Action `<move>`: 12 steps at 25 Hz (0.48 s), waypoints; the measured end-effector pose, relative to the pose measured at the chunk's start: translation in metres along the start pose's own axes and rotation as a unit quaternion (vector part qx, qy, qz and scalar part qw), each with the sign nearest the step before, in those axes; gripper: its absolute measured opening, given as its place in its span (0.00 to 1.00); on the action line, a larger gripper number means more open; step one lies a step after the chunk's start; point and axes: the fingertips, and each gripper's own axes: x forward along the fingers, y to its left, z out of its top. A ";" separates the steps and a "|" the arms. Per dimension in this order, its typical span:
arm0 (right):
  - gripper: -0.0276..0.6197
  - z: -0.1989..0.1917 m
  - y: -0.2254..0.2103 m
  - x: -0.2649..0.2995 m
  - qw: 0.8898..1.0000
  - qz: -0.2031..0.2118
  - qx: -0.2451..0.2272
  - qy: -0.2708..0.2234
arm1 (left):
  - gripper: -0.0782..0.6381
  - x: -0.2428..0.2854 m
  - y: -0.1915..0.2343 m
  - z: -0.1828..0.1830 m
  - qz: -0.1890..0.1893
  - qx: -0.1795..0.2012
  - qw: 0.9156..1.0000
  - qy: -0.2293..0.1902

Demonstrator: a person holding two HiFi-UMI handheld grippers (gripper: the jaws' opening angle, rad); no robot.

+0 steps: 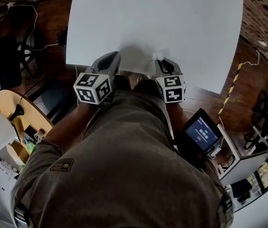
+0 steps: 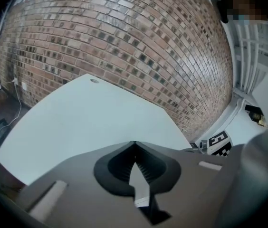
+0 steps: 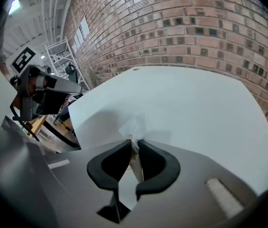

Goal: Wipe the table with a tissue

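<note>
The right gripper [image 3: 135,145] grips a crumpled tissue [image 3: 134,125] by its jaw tips at the near edge of the white worktop [image 3: 196,108]. Beside it, the left gripper [image 2: 134,145] hovers, clenched on nothing.

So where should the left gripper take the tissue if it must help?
Probably the crumpled tuft of the tissue sticking out past the right gripper's tips, approached from the left over the table: only that part is free, the rest is clamped.
</note>
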 end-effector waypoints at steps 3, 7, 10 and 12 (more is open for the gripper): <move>0.13 0.003 0.007 0.003 1.000 0.002 -0.001 -0.001 | 0.11 -0.005 0.004 0.001 0.001 0.002 1.000 -0.002; 0.13 0.003 0.004 0.001 1.000 -0.005 0.003 0.002 | 0.11 -0.008 0.006 0.002 -0.002 0.005 1.000 0.000; 0.13 0.003 -0.004 -0.004 1.000 -0.013 0.011 -0.003 | 0.11 -0.007 0.002 0.004 -0.007 0.010 1.000 -0.001; 0.13 0.003 -0.011 -0.009 1.000 -0.021 0.017 -0.007 | 0.11 -0.004 -0.002 0.007 -0.011 0.015 1.000 -0.002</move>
